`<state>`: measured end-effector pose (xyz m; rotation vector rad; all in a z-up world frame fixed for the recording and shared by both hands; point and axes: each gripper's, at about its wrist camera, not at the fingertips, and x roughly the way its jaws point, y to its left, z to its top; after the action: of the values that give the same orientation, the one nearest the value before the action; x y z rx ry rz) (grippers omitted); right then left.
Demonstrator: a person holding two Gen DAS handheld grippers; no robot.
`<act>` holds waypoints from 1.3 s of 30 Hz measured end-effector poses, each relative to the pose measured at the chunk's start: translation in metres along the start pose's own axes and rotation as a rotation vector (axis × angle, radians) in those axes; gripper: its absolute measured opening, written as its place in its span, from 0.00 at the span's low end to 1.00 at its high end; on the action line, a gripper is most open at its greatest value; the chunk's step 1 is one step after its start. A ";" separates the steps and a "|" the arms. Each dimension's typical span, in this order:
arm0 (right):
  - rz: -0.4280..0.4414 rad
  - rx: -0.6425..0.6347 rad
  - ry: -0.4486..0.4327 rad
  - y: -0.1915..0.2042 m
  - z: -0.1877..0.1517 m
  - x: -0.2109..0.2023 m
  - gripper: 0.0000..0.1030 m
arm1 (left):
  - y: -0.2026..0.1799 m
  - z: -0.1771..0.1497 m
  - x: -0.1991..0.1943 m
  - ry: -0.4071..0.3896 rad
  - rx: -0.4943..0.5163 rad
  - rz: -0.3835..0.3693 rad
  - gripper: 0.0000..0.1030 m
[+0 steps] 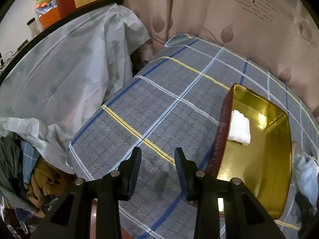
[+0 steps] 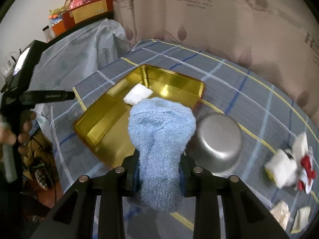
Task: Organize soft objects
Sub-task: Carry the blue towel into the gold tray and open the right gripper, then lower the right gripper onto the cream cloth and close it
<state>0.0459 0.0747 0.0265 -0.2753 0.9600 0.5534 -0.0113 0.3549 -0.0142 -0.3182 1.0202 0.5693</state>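
Note:
A gold tin box (image 2: 111, 119) with red outer walls lies open on the plaid-covered table; it also shows in the left wrist view (image 1: 265, 159). A folded white cloth (image 2: 137, 96) lies inside it, seen too in the left wrist view (image 1: 240, 127). My right gripper (image 2: 159, 165) is shut on a light blue fluffy towel (image 2: 159, 131) and holds it above the box's near edge. My left gripper (image 1: 158, 159) is open and empty over the plaid cloth, left of the box. The blue towel shows blurred at the right edge of the left wrist view (image 1: 305, 175).
An upturned metal bowl (image 2: 219, 139) sits right of the box. A white and red soft toy (image 2: 293, 163) and pale cloths (image 2: 281, 213) lie at the table's right. A plastic-covered shelf (image 1: 59, 69) stands left; clothes (image 1: 30, 175) are piled below it. A curtain (image 1: 239, 20) hangs behind.

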 end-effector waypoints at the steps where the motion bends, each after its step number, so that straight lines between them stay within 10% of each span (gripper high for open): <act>1: -0.006 0.001 0.002 0.002 0.006 0.007 0.26 | 0.002 0.001 0.001 0.004 -0.005 0.000 0.34; 15: -0.076 0.021 0.068 0.014 0.057 0.102 0.29 | 0.010 0.002 0.009 0.031 -0.035 -0.014 0.34; 21: -0.081 0.022 0.078 0.016 0.065 0.113 0.51 | 0.005 0.001 0.013 0.040 -0.038 -0.059 0.34; 39: -0.169 0.101 -0.142 -0.034 -0.028 -0.049 0.68 | -0.036 -0.010 -0.011 0.008 0.060 -0.104 0.34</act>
<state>0.0234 0.0176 0.0507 -0.2212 0.8153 0.3633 -0.0017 0.3178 -0.0098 -0.3182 1.0205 0.4433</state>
